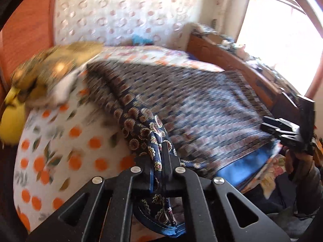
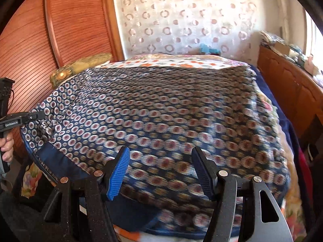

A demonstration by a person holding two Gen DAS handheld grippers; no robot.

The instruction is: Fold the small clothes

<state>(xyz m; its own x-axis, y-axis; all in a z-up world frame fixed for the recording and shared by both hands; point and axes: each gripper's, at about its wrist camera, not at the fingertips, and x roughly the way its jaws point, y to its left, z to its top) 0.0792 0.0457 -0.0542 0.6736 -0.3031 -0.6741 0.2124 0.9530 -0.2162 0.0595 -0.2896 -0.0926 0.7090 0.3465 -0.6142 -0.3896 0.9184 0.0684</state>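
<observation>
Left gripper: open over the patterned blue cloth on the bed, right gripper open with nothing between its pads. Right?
Not quite. The left gripper is shut on the patterned blue cloth, a fold of it pinched between its fingers, as the left wrist view shows. The rest holds: the cloth lies on the bed, and the right gripper is open, gripping nothing.

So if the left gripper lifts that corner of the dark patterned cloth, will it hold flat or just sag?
Likely sag: the dark patterned cloth bunches into soft folds where the left gripper pinches it. It looks thin, so probably light. Its spread over the bed may drag on the orange-print sheet, so the far side could trail.
</observation>
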